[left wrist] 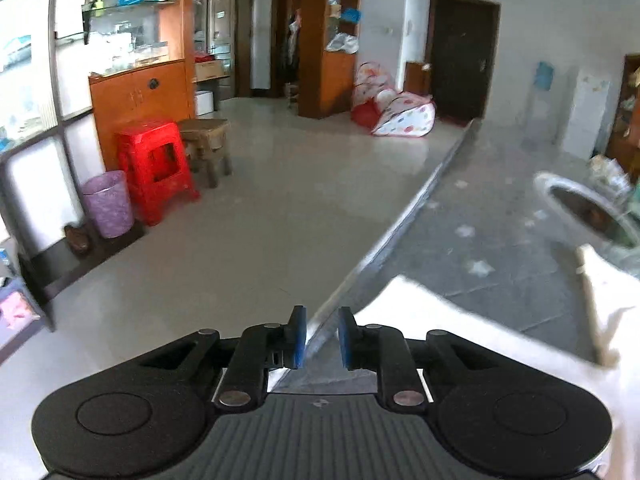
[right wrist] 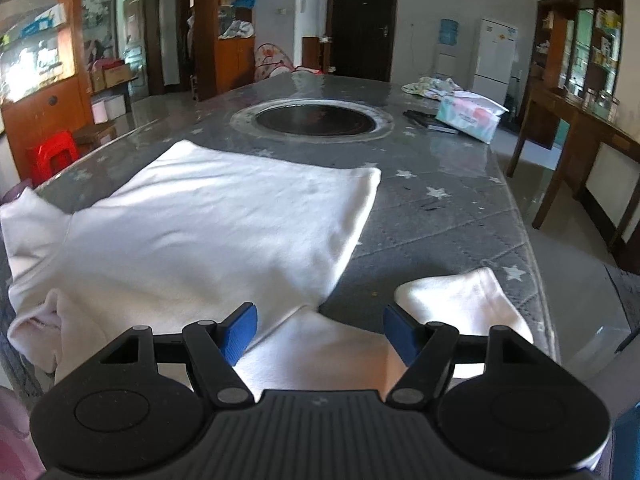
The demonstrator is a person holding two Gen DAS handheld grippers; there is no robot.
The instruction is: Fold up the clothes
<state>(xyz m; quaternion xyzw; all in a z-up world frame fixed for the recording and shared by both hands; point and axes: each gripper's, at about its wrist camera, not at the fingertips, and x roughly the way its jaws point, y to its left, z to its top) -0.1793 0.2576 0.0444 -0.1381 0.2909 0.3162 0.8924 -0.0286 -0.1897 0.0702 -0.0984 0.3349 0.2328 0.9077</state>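
Observation:
A white long-sleeved garment (right wrist: 224, 220) lies spread flat on the grey star-patterned table (right wrist: 440, 208). One sleeve (right wrist: 460, 300) reaches toward the table's near right edge. My right gripper (right wrist: 319, 314) hovers over the near part of the garment, open wide, with nothing between its blue pads. In the left wrist view, the left gripper (left wrist: 322, 320) sits at the table's left edge (left wrist: 400, 216). Its pads stand a narrow gap apart with no cloth between them. The white garment (left wrist: 480, 344) lies just to its right.
A round dark inset (right wrist: 316, 118) sits in the table's middle. A tissue pack (right wrist: 468, 116) and a bundle of cloth (right wrist: 432, 88) lie at the far right. On the floor to the left stand a red stool (left wrist: 154, 168), a wooden stool (left wrist: 208, 144) and a purple bin (left wrist: 108, 204).

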